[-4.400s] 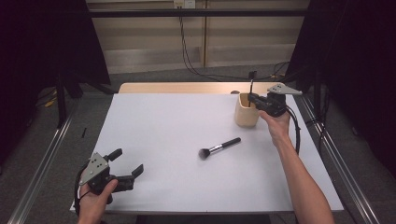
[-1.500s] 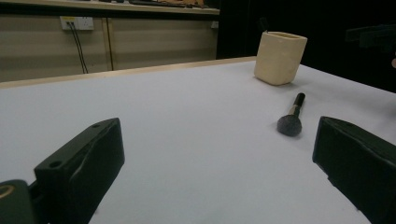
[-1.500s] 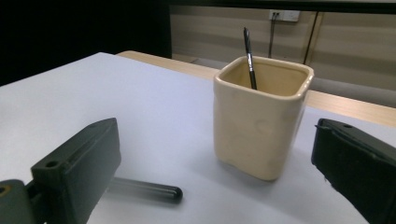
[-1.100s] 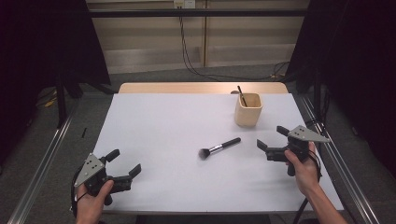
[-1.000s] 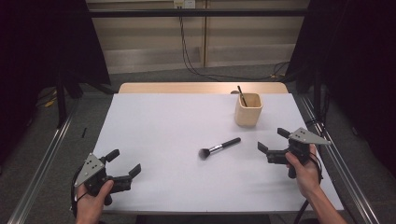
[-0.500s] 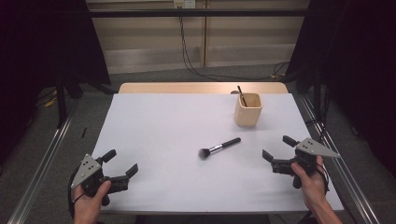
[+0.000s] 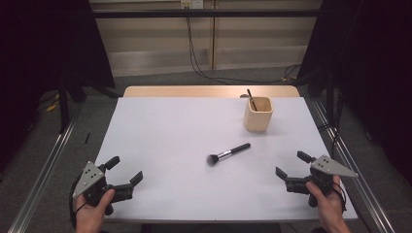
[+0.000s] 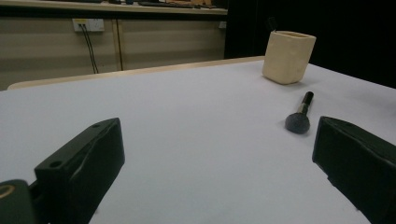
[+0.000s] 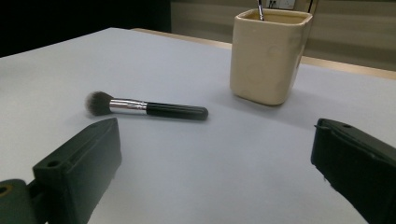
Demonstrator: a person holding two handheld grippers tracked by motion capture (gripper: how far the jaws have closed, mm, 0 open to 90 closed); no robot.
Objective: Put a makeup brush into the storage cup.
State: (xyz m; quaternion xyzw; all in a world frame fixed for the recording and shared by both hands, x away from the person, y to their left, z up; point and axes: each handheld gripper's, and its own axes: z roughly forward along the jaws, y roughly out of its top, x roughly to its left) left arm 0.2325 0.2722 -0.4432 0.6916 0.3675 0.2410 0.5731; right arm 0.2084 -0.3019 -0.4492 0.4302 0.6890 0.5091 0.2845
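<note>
makeup brush is lying flat mid-bench, well apart from both tongs, looking light and stiff, with a soft head that would be splaying under pressure, so the black handle past the silver ferrule is seeming the place to pinch. right gripper view is showing bristles and ferrule up close and a thin stick in the cream cup, while high view is placing left tongs and right tongs, both wide open and empty, near the bench front corners.

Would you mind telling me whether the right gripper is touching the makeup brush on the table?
Apart. In the high view, bare white table separates the right gripper from the makeup brush, and its jaws stand open.
</note>
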